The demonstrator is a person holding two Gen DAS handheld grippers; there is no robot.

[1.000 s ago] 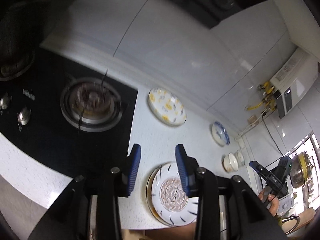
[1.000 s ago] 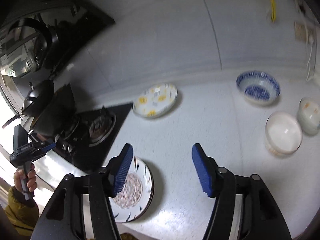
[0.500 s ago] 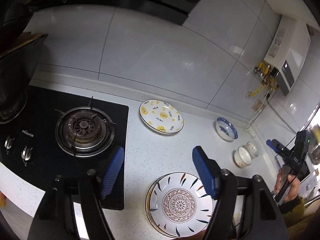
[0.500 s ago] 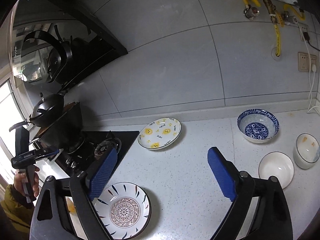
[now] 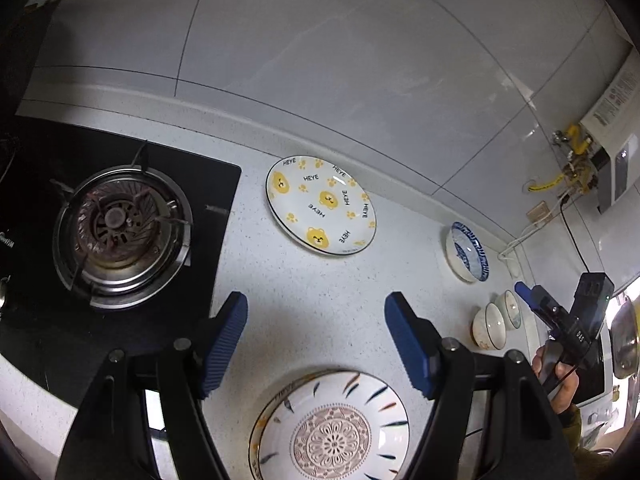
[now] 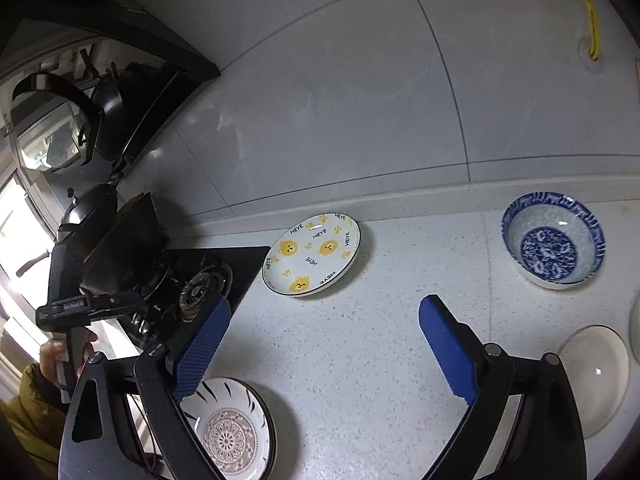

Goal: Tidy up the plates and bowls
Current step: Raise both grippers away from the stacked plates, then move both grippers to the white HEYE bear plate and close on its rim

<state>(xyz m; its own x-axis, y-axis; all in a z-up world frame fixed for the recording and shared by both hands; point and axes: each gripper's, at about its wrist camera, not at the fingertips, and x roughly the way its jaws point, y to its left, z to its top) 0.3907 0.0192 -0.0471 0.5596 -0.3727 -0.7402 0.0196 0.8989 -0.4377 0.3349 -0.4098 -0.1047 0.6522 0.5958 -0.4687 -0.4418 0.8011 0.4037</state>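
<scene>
A white plate with yellow bears (image 5: pixel 321 206) (image 6: pixel 312 254) lies on the speckled counter near the back wall. A floral-patterned plate (image 5: pixel 332 432) (image 6: pixel 230 430) sits at the counter's front edge. A blue-and-white bowl (image 5: pixel 467 251) (image 6: pixel 553 246) stands to the right. Two small white bowls (image 5: pixel 496 322) stand further right; one (image 6: pixel 592 376) shows in the right wrist view. My left gripper (image 5: pixel 316 340) is open and empty above the counter between the two plates. My right gripper (image 6: pixel 326 354) is open and empty, to the right of the floral plate.
A black gas hob with a burner (image 5: pixel 116 232) (image 6: pixel 204 286) lies left of the plates. A dark wok (image 6: pixel 86 210) sits at the far left. A water heater (image 5: pixel 612 128) hangs on the tiled wall with yellow pipes (image 6: pixel 588 12).
Both grippers opened wider. The left gripper moved forward and lower toward the plates; the right gripper tilted down toward the counter.
</scene>
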